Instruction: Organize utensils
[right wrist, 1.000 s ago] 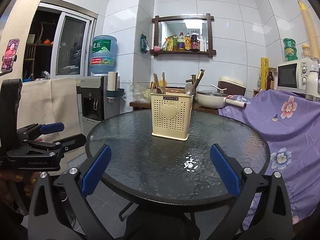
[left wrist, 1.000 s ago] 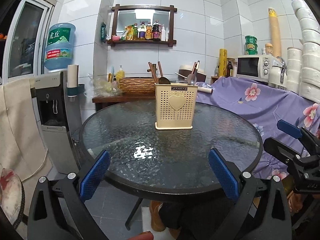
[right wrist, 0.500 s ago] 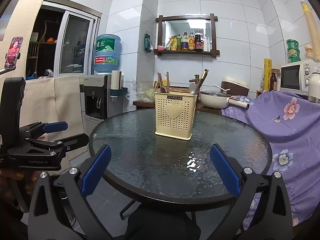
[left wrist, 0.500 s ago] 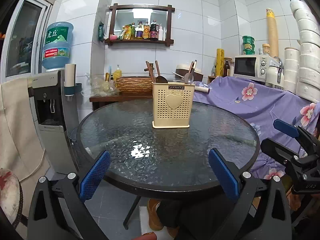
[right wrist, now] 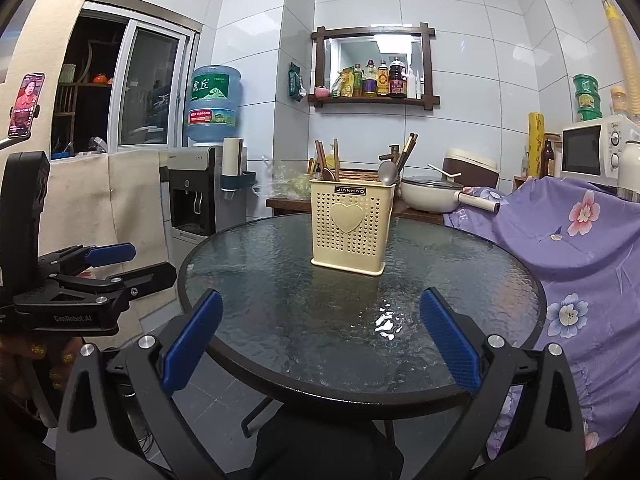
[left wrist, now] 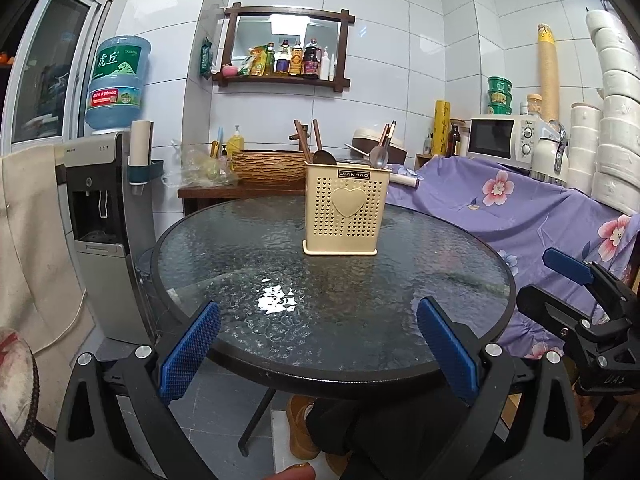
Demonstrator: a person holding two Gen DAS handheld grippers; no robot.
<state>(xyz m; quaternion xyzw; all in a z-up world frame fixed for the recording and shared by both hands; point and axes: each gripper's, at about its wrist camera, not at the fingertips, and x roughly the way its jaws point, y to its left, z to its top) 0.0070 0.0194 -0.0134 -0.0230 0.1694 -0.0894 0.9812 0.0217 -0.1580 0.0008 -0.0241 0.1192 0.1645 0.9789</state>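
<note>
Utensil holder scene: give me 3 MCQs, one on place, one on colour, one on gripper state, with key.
1. Where does the utensil holder stand?
A. on the round glass table
B. on the microwave
C. on the floor

2. What colour is the utensil holder?
A. red
B. cream yellow
C. black

3. What state are the left gripper and right gripper in?
A. both shut on a spoon
B. one open, one shut
C. both open, holding nothing

Key: 1 A, its base sits on the glass top; 2 B, the perforated body with the heart is cream; 3 C, each wrist view shows the blue pads spread wide with only table between them.
</note>
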